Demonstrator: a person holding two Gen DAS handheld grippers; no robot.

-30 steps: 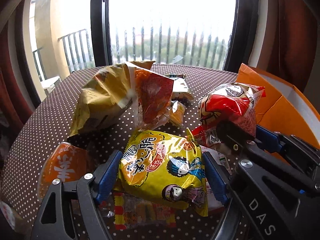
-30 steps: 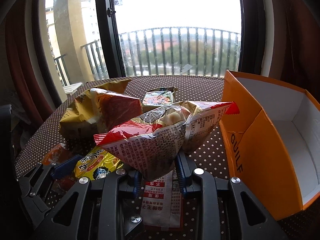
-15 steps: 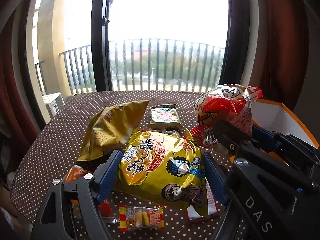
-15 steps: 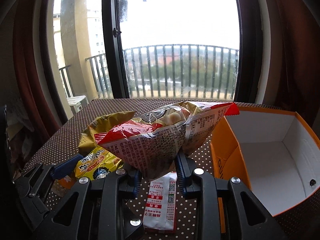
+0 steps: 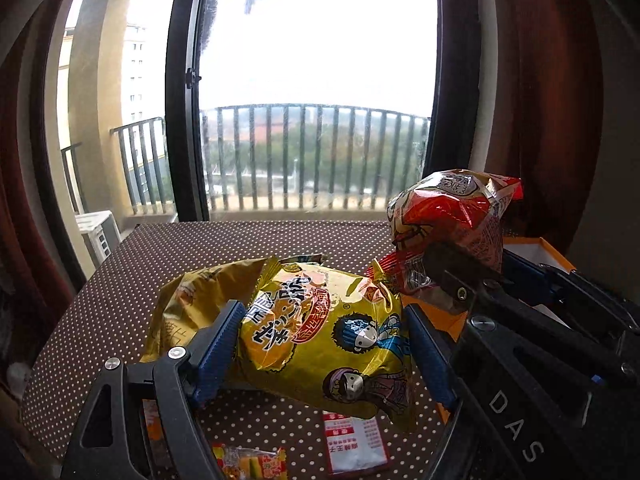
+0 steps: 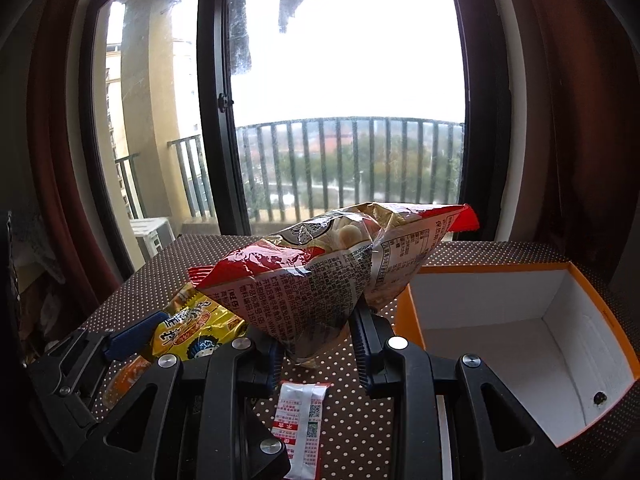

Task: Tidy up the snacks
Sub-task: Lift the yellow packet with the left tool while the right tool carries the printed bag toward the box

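Note:
My left gripper [image 5: 324, 344] is shut on a yellow snack bag with cartoon figures [image 5: 320, 332] and holds it above the dotted table [image 5: 120, 308]. The bag also shows in the right wrist view [image 6: 192, 330]. My right gripper [image 6: 316, 344] is shut on a red and silver snack bag [image 6: 320, 276], held up left of the open orange box [image 6: 520, 340]. That bag shows at the right of the left wrist view [image 5: 452, 220]. The box is white inside and holds no snacks.
A gold bag [image 5: 188, 308] lies on the table behind the yellow bag. A red and white packet [image 5: 354, 444] and a small clear candy pack [image 5: 252, 462] lie near the front edge. An orange packet [image 6: 128, 376] lies at the left. A window stands behind the table.
Both grippers have risen with their bags, and the table has dropped lower in both views. The right gripper has moved so that the orange box's inside shows more fully.

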